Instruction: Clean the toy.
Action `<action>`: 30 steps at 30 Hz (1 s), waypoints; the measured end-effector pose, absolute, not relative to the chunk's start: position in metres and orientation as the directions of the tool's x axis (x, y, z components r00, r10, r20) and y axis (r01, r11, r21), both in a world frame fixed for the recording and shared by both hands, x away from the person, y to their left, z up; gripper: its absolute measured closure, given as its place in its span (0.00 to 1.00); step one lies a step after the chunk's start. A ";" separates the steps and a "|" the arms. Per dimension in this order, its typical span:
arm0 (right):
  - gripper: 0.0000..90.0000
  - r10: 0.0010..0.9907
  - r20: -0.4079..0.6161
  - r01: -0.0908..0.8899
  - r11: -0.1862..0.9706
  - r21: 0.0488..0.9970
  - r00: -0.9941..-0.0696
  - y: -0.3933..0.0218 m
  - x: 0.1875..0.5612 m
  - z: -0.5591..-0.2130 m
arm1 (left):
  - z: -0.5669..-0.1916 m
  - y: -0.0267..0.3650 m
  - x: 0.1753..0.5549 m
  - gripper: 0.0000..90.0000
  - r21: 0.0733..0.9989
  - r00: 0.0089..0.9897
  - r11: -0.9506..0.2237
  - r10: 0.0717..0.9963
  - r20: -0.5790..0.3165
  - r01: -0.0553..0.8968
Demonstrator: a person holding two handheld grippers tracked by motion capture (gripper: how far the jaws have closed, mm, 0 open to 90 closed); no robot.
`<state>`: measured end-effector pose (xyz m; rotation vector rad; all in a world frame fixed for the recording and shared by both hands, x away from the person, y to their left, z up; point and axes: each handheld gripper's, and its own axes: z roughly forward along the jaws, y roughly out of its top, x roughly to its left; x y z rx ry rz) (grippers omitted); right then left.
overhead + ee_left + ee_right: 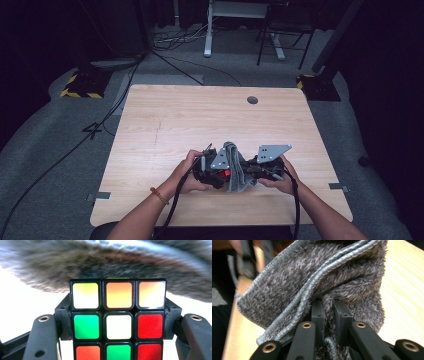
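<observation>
Cube (224,173) and grey cloth (234,170) sit between the two tools near the front edge of the wooden surface (165,125) in the high view; the left tool (212,172) and right tool (252,172) face each other, the cloth draped between them.

Left gripper view: jaws closed against the sides of the colour-tiled cube (118,322), gripping it; the fuzzy cloth (112,265) lies across the cube's top edge, touching it.

Right gripper view: jaws nearly together, pinching a bunched fold of the cloth (312,285), which hangs over the light surface (404,295).
</observation>
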<state>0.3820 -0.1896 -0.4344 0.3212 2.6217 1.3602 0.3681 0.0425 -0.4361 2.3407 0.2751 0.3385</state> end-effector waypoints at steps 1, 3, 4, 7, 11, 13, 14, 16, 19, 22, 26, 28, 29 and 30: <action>0.90 0.273 -0.050 0.118 0.564 0.817 -0.961 -0.190 0.384 -0.436 | -0.435 0.045 0.368 0.37 0.712 0.940 -0.695 0.300 0.159 0.102; 0.90 0.289 -0.042 0.138 0.573 0.808 -0.957 -0.190 0.388 -0.441 | -0.432 0.047 0.368 0.37 0.715 0.939 -0.693 0.301 0.169 0.093; 0.90 0.291 -0.037 0.145 0.580 0.801 -0.956 -0.191 0.389 -0.443 | -0.431 0.049 0.367 0.37 0.720 0.937 -0.687 0.304 0.171 0.092; 0.90 0.290 -0.031 0.154 0.594 0.790 -0.957 -0.190 0.391 -0.447 | -0.424 0.054 0.367 0.37 0.745 0.936 -0.661 0.312 0.166 0.089; 0.90 0.263 -0.029 0.139 0.596 0.791 -0.964 -0.184 0.386 -0.447 | -0.423 0.056 0.368 0.37 0.744 0.936 -0.662 0.310 0.166 0.087; 0.90 0.257 -0.070 0.107 0.613 0.783 -0.964 -0.183 0.381 -0.443 | -0.423 0.058 0.368 0.37 0.744 0.936 -0.663 0.306 0.173 0.079; 0.90 0.261 -0.075 0.104 0.608 0.787 -0.963 -0.184 0.380 -0.441 | -0.422 0.058 0.368 0.37 0.742 0.934 -0.666 0.308 0.180 0.077; 0.90 0.267 -0.068 0.107 0.590 0.800 -0.961 -0.188 0.381 -0.436 | -0.423 0.059 0.369 0.37 0.731 0.927 -0.677 0.321 0.195 0.081; 0.90 0.267 -0.055 0.107 0.554 0.826 -0.962 -0.192 0.380 -0.429 | -0.429 0.059 0.373 0.37 0.714 0.924 -0.691 0.336 0.183 0.110; 0.90 0.253 -0.068 0.085 0.549 0.831 -0.965 -0.187 0.375 -0.427 | -0.436 0.049 0.372 0.37 0.706 0.937 -0.700 0.310 0.163 0.109; 0.90 0.270 -0.103 0.068 0.556 0.828 -0.957 -0.185 0.373 -0.425 | -0.442 0.037 0.367 0.37 0.707 0.953 -0.701 0.269 0.138 0.095; 0.90 0.308 -0.104 0.094 0.565 0.820 -0.946 -0.188 0.378 -0.427 | -0.440 0.034 0.364 0.37 0.710 0.952 -0.699 0.265 0.151 0.082; 0.90 0.324 -0.099 0.112 0.573 0.812 -0.941 -0.190 0.382 -0.430 | -0.438 0.033 0.363 0.37 0.711 0.950 -0.699 0.265 0.163 0.073; 0.90 0.338 -0.092 0.130 0.577 0.806 -0.937 -0.192 0.386 -0.433 | -0.436 0.033 0.362 0.37 0.715 0.950 -0.696 0.264 0.164 0.070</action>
